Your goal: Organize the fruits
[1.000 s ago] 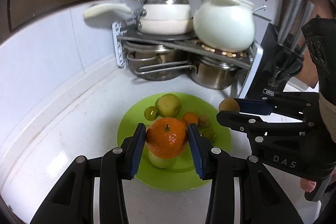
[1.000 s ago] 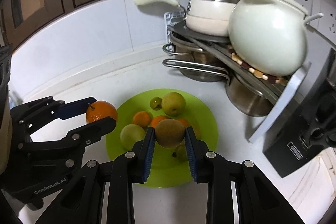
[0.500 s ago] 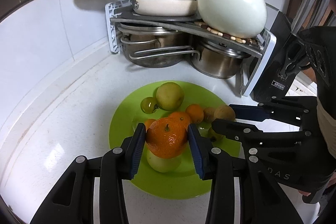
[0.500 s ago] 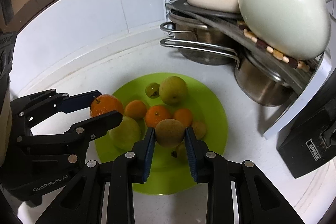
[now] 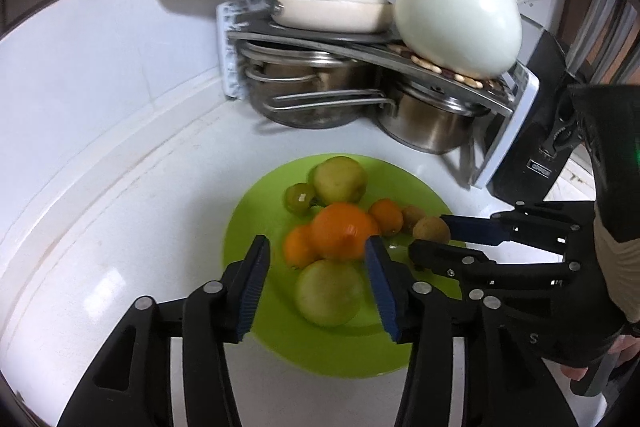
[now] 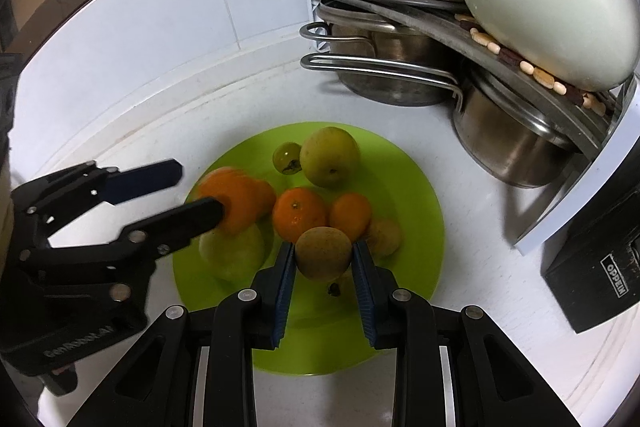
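A green plate (image 5: 256, 211) (image 6: 412, 187) on the white counter holds several fruits: green apples, small oranges and a small green fruit. My left gripper (image 5: 318, 255) is open above the plate. The big orange (image 5: 344, 237) is blurred between and just beyond its pads, over a green apple (image 5: 328, 291). It also shows in the right wrist view (image 6: 236, 199) by the left gripper's fingers (image 6: 200, 215). My right gripper (image 6: 323, 255) is shut on a brown kiwi-like fruit (image 6: 323, 253), held just above the plate; the fruit shows in the left wrist view (image 5: 431, 229) too.
A corner rack (image 5: 360, 47) at the back holds steel pots, white pans and a white pot (image 5: 456, 23). A black knife block (image 6: 596, 259) stands at the right. White tiled walls close the counter's back and left.
My left gripper has opened and let go of the big orange, which drops onto the plate's fruits. Both grippers have moved down and closer to the plate. The right gripper still holds its fruit.
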